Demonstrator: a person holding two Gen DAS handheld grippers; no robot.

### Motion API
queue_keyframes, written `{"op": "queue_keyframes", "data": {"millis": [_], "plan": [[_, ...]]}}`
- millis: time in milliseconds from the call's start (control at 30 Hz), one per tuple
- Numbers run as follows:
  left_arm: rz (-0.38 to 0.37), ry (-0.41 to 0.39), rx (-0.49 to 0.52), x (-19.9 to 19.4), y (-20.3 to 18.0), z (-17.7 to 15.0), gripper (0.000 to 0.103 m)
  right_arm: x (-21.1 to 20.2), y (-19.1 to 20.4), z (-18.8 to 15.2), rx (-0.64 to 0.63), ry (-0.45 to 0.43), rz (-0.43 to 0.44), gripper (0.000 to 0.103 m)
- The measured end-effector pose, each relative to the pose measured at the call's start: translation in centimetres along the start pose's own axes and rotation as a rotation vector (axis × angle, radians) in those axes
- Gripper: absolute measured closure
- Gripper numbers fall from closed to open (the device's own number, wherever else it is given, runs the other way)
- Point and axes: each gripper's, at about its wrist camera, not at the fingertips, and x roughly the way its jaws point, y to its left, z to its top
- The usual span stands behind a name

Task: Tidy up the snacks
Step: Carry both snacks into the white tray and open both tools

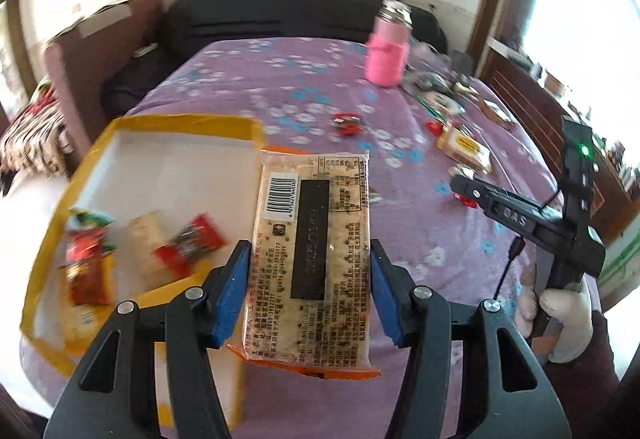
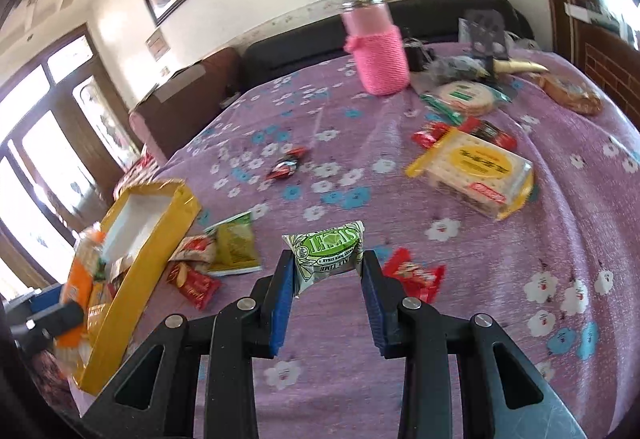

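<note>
My left gripper [image 1: 308,251] is shut on a long clear cracker pack [image 1: 312,207] with an orange edge, barcode side up, lifted just right of the yellow box [image 1: 184,119]. Red packets [image 1: 188,247] and another cracker pack [image 1: 148,243] lie blurred inside the white-lined box. My right gripper [image 2: 328,263] is shut on a small green lime sweet packet [image 2: 326,247], held above the purple floral cloth [image 2: 500,299]. In the right wrist view the yellow box [image 2: 140,271] stands at the left, with the orange-edged cracker pack [image 2: 78,279] beside it.
A pink knitted bottle [image 2: 378,51] stands at the back. A yellow cracker pack [image 2: 476,167], a round green-labelled pack [image 2: 464,97], a dark red sweet [image 2: 288,163], red packets [image 2: 416,275] and a green-yellow sachet [image 2: 232,247] lie scattered. A gloved hand [image 1: 560,319] holds the right gripper's handle.
</note>
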Motion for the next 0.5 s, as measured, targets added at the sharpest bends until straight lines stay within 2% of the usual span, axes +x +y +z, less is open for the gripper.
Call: {"op": "queue_keyframes", "data": {"millis": [133,267,400,500], "plan": [[0.036,-0.032,-0.076,-1.7,4.3,-0.3,0.048,-0.7,3.5,-0.2,-0.031,0.009,0.068,0.070],[0.075,-0.041,-0.131,-2.6,7.9,0.3,0.048,-1.6,8.6,0.3,-0.093,0.007,0.137,0.070],[0.115,-0.051,-0.142,-3.2,10.8,1.6,0.048,-2.4,13.8,1.7,-0.162,0.008,0.200,0.070],[0.153,-0.044,-0.138,-2.2,12.9,3.1,0.048,-2.1,16.6,3.0,-0.152,0.042,0.279,0.069]]}}
